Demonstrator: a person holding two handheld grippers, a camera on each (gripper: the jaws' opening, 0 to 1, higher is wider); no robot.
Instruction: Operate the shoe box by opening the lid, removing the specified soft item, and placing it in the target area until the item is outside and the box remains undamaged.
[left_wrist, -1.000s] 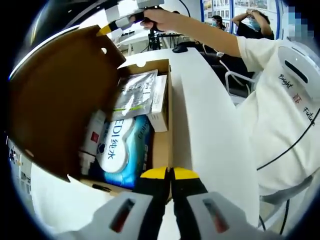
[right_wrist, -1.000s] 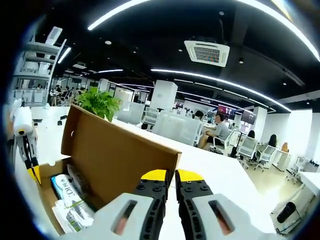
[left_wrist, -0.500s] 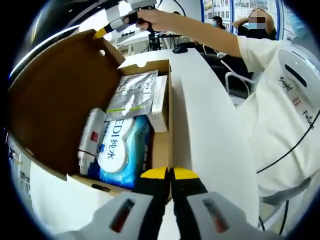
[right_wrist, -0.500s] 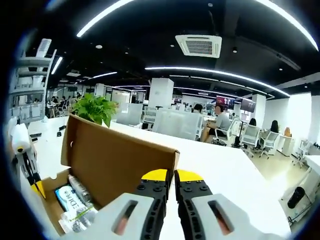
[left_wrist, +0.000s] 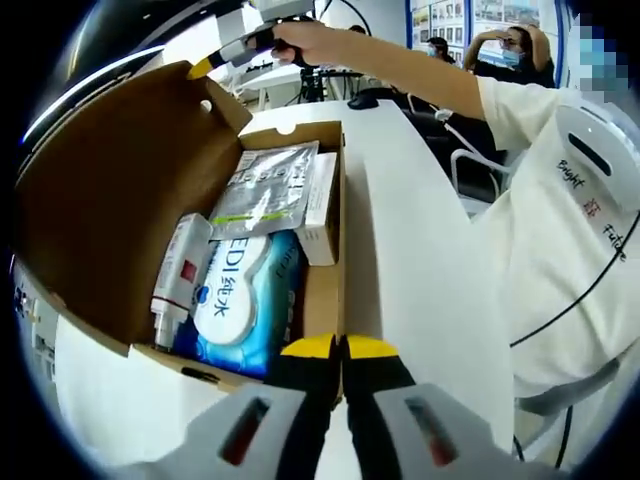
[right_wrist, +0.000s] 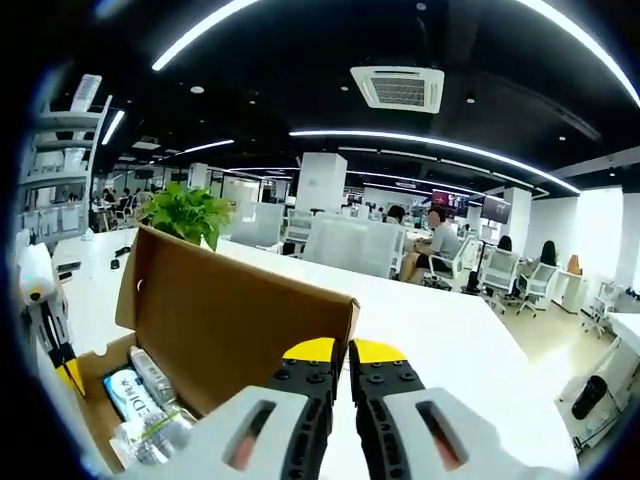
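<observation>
White tabletop (left_wrist: 400, 250) spreads under a brown shoe box (left_wrist: 322, 290) in a big bright office with long ceiling lights. Closest in the left gripper view, the left gripper (left_wrist: 340, 347) has its yellow tips pressed together with nothing between them, right at the near edge of the box. Just past those tips, inside the box, lies the soft blue and white wipes pack (left_wrist: 240, 300). Its long side runs away from the claw, toward the far end of the box. A small tube (left_wrist: 172, 285) lies along its left side, next to the lid. Farther in sit a silver packet (left_wrist: 265, 190) and a thin white carton (left_wrist: 320, 210). The lid (left_wrist: 110, 200) is already up and leaning out to the left. At the far top corner of the lid is the right gripper (left_wrist: 205, 66), held by the person's hand (left_wrist: 300, 40). In the right gripper view its own yellow tips (right_wrist: 340, 352) are closed too, sitting by the lid's top edge (right_wrist: 250, 280); I cannot tell if they pinch it. A green plant (right_wrist: 190, 212) stands behind the box. The left claw is much nearer the soft pack, so it looks best placed to open up and reach in for it.
</observation>
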